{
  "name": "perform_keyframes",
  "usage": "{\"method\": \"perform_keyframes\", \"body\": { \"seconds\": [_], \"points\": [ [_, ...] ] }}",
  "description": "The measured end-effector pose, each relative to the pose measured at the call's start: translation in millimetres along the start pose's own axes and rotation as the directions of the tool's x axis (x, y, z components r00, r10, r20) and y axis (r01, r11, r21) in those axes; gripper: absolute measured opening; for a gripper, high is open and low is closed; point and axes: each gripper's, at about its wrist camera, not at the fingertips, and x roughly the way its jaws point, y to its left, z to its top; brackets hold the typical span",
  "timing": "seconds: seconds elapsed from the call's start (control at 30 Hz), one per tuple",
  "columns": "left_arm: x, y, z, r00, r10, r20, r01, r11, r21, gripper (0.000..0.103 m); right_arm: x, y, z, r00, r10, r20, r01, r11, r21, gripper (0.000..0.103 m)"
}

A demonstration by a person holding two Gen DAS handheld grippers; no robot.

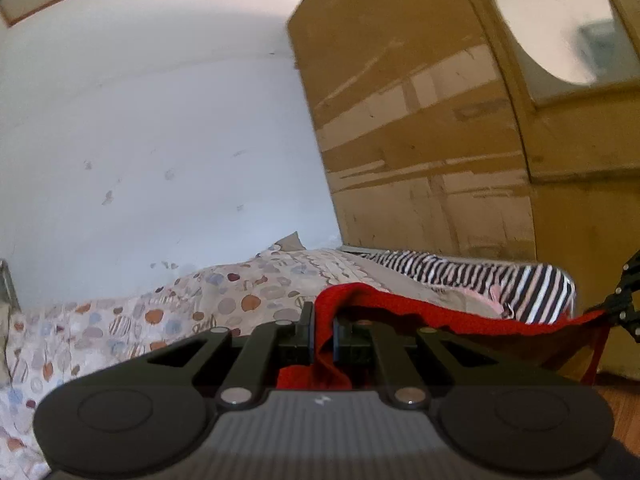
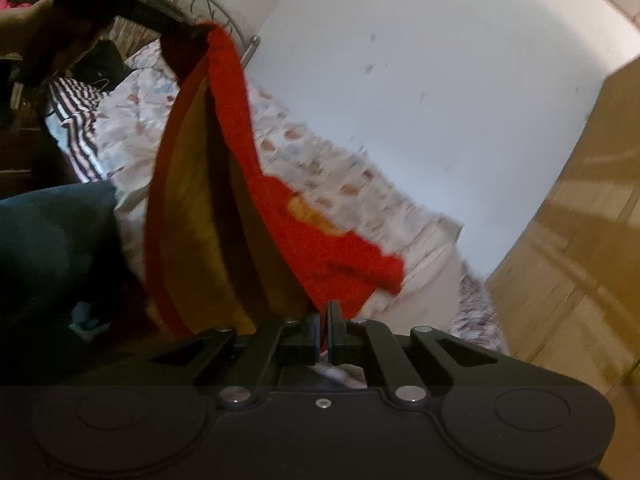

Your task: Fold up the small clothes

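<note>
The small red knitted garment (image 1: 400,308) hangs stretched in the air above the patterned bedspread (image 1: 160,312), the left gripper (image 1: 322,340) and right gripper (image 2: 323,328) each pinching an edge; no fold looks made yet, so the folding appears barely begun

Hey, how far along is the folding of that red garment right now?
Done: nothing folded shows. In hand: the left gripper and right gripper are each shut on an edge of the red garment, which hangs stretched between them above the bed. Left: lay it down, fold it; the striped cloth lies unfolded.
</note>
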Motion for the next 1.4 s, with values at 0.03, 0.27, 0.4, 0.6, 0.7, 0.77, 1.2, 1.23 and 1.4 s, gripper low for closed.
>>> {"method": "perform_keyframes", "body": {
  "seconds": [0.03, 0.27, 0.4, 0.6, 0.7, 0.77, 1.2, 1.23, 1.4],
  "points": [
    [2.0, -1.6, 1.0, 1.0, -0.007, -0.006, 0.007, 1.0, 0.008, 0.007, 2.4, 1.6, -2.7, 0.999, 0.032, -0.018, -0.031, 0.999, 0.015, 0.013],
    [20.9, -4.6, 24.0, 0.998, -0.052, -0.039, 0.053, 0.998, 0.022, 0.007, 21.0, 25.3, 2.8, 0.982, 0.183, 0.04, -0.187, 0.973, 0.137, 0.078],
    [36.3, -2.8, 38.1, 0.993, -0.096, -0.07, 0.095, 0.995, -0.015, 0.007, 36.7, 56.3, 24.0, 0.967, 0.219, 0.128, -0.233, 0.967, 0.107, 0.099],
    [54.1, -1.5, 51.4, 0.987, -0.13, -0.095, 0.127, 0.991, -0.038, 0.007, 76.7, 103.5, 47.0, 0.982, 0.125, 0.143, -0.133, 0.99, 0.047, 0.102],
    [69.6, 2.0, 60.4, 0.979, -0.162, -0.12, 0.154, 0.985, -0.071, 0.007, 93.7, 112.7, 56.4, 0.985, 0.045, 0.168, -0.062, 0.993, 0.1, 0.102],
    [80.9, 4.9, 65.9, 0.974, -0.18, -0.133, 0.168, 0.981, -0.098, 0.007, 104.3, 118.8, 60.8, 0.983, -0.021, 0.185, 0.0, 0.994, 0.112, 0.102],
    [110.3, 16.1, 74.8, 0.968, -0.214, -0.132, 0.188, 0.964, -0.188, 0.007, 174.1, 123.4, 79.7, 0.915, -0.384, 0.124, 0.351, 0.909, 0.224, 0.085],
    [108.8, 17.5, 74.5, 0.969, -0.21, -0.132, 0.183, 0.965, -0.189, 0.007, 173.9, 123.5, 76.2, 0.921, -0.367, 0.128, 0.339, 0.92, 0.2, 0.08],
    [97.1, 25.2, 70.7, 0.972, -0.197, -0.126, 0.167, 0.962, -0.215, 0.007, 155.5, 121.7, 53.7, 0.939, -0.313, 0.14, 0.309, 0.95, 0.05, 0.064]
  ]
}}
